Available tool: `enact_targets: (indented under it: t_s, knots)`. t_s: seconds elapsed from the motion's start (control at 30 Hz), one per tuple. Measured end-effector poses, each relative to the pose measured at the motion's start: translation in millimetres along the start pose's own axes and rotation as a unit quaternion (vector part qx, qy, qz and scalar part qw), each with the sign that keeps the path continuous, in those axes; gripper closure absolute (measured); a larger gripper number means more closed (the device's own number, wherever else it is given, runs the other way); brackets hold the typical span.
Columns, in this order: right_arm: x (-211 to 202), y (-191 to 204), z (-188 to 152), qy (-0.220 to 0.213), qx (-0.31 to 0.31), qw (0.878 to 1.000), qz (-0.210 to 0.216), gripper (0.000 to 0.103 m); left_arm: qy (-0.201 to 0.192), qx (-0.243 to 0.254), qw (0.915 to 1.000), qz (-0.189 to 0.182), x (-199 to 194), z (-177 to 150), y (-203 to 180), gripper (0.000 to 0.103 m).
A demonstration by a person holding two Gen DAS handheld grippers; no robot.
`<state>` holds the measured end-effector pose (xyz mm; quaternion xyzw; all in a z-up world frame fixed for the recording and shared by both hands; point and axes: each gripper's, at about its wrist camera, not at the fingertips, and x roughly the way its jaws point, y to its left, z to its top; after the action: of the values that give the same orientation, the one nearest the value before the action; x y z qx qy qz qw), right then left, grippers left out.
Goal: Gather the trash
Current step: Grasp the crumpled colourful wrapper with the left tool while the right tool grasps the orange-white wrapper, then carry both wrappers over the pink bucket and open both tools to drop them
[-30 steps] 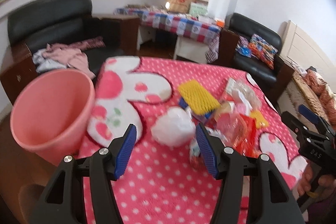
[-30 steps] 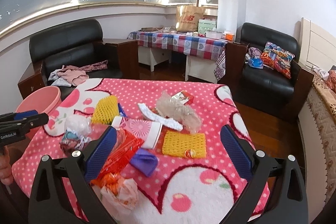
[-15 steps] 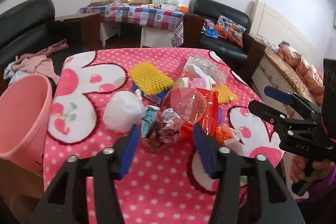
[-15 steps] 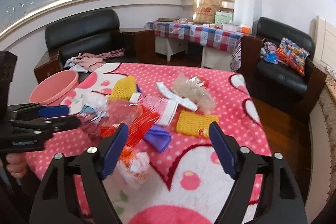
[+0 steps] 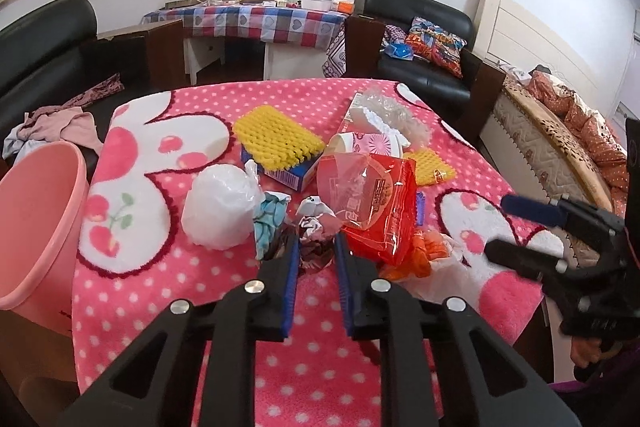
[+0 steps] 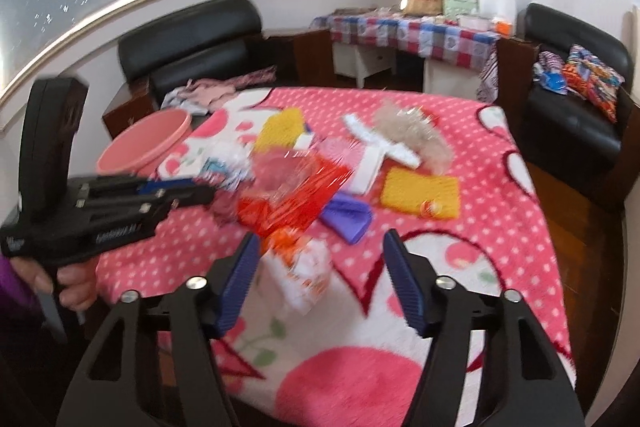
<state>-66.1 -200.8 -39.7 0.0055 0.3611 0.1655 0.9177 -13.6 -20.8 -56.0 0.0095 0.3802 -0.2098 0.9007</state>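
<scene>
Trash lies heaped on a pink dotted blanket [image 5: 168, 267]. My left gripper [image 5: 316, 241] points down at a crumpled foil wrapper [image 5: 316, 227]. Its jaws are closing, and the blue pads touch the wrapper's two sides. A white plastic bundle [image 5: 220, 211] lies just left of the wrapper and a red plastic bag [image 5: 372, 203] just right. My right gripper [image 6: 320, 239] hovers over a crumpled white and orange bag [image 6: 308, 267]. Those jaws are closing too, with the bag between them and the pads clear of it. A pink bin [image 5: 32, 227] stands off the table's left edge.
Also in the heap are yellow foam nets [image 5: 276, 139] [image 6: 420, 191], a purple piece [image 6: 346, 221], a paper cup [image 5: 368, 145] and clear film [image 6: 412, 135]. Black sofas [image 6: 192, 43], a checked side table [image 5: 256, 23] and a bed [image 5: 560, 147] ring the table.
The left gripper swung right from the white bundle to the foil wrapper and narrowed its jaws around it. The right gripper dropped towards the white and orange bag, its jaws narrowing.
</scene>
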Motion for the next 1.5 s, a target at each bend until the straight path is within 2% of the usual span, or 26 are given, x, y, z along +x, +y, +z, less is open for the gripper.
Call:
enact_targets:
  t_s: [0.1,0.27,0.57,0.77,0.93,1.27,1.5]
  knots:
    - [4.4,5.7,-4.9,0.017,-0.005,1.0,0.01,0.048,-0.003,0.003,1.0,-0.004,-2.8,-0.8,-0.9,0.094]
    - [14.4,6.7,-10.9,0.042,-0.002,0.999,0.012,0.054,-0.012,0.0,0.9999,-0.01,-11.7,-1.3,-0.1,0.094]
    - [26.5,-1.0,-19.7,0.074,0.039,0.996,0.029,0.073,-0.043,0.008,0.9985,-0.032,-40.3,1.0,-3.2,0.094]
    - [26.0,3.3,-18.6,0.076,0.041,0.996,0.03,0.094,-0.048,0.002,0.9981,-0.038,-45.9,1.2,-0.7,0.094]
    - [18.2,3.4,-17.5,0.069,0.04,0.997,0.024,0.097,-0.055,0.003,0.9976,-0.043,-51.2,0.2,-0.2,0.094]
    - [-17.8,4.6,-10.8,0.023,0.031,0.999,-0.017,0.098,-0.076,0.013,0.9951,-0.062,-67.0,-2.2,-2.1,0.094]
    - [-35.8,14.2,13.0,-0.018,0.01,0.999,-0.027,0.098,-0.102,0.011,0.9928,-0.062,-85.5,-2.1,4.8,0.094]
